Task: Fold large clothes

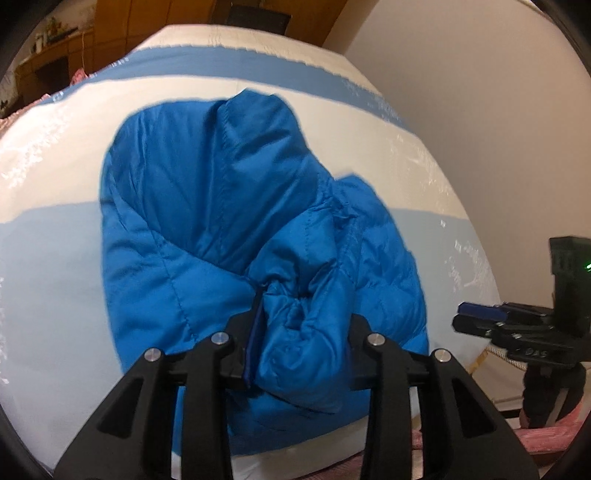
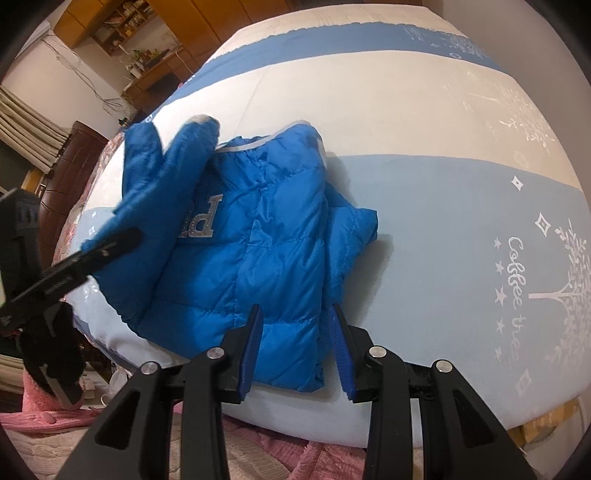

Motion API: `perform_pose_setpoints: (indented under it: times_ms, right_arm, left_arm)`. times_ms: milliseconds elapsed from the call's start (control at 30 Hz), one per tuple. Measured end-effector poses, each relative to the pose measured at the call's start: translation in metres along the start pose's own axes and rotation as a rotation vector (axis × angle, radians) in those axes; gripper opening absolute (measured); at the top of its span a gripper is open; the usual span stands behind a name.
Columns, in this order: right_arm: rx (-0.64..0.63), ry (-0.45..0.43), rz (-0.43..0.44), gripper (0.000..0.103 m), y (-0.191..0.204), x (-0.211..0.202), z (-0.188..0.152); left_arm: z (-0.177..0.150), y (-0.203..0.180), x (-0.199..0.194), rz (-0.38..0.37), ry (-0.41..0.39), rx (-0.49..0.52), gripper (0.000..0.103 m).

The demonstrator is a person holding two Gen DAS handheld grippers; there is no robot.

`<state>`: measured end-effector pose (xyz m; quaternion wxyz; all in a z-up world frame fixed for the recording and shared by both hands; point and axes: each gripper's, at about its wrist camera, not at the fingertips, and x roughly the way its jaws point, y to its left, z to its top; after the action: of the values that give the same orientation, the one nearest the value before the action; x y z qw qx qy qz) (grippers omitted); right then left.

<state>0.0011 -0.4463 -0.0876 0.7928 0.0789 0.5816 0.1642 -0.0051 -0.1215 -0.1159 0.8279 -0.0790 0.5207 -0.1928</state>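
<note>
Left gripper [image 1: 303,343]: from my left wrist camera, its black fingers are clamped on a bunched fold of the bright blue quilted puffer jacket [image 1: 236,206]; the fabric fills the whole gap between the blue pads.

Right gripper [image 2: 297,350]: released, I'd say. Its jaws stand spread, with the jacket's [image 2: 258,251] near hem corner lying between them (I cannot tell whether either pad actually touches the cloth).

Jacket position: it lies on the white and pale blue striped bedspread [image 2: 424,229], near the bed's front edge, directly ahead of both grippers.

Jacket axis: in the right wrist view its long axis runs away from me, hem nearest, grey-trimmed collar at the far end. A sleeve is lifted off to the left, where the left gripper [image 2: 107,247] pinches it.

Only the right view shows: silver lettering on the jacket's chest, upside down from here, and the white tree print with script on the bedspread.

Only the left view shows: the jacket's smooth hood-like panel heaped at the far side, and the right gripper [image 1: 484,317] seen side-on at the right edge.

Far background: wooden cabinets [image 2: 207,18] beyond the bed.
</note>
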Motion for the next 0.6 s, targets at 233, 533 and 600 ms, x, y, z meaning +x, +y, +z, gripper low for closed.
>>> perform_pose_setpoints:
  times_ms: [233,533,600]
  right_arm:
    - [-0.004,0.002,-0.006,0.037,0.002,0.002,0.003]
    - [-0.058,-0.017,-0.006,0.048,0.026,-0.002,0.022]
    - [-0.060,-0.021,0.021,0.051,0.034,-0.007,0.031]
  left_arm:
    - [-0.013,-0.001,0.030,0.036,0.036,0.052,0.036]
    - [-0.004,0.010,-0.018,-0.190,0.046,-0.034,0.064]
    - [-0.001,0.016,-0.044,-0.224,0.013,-0.044,0.064]
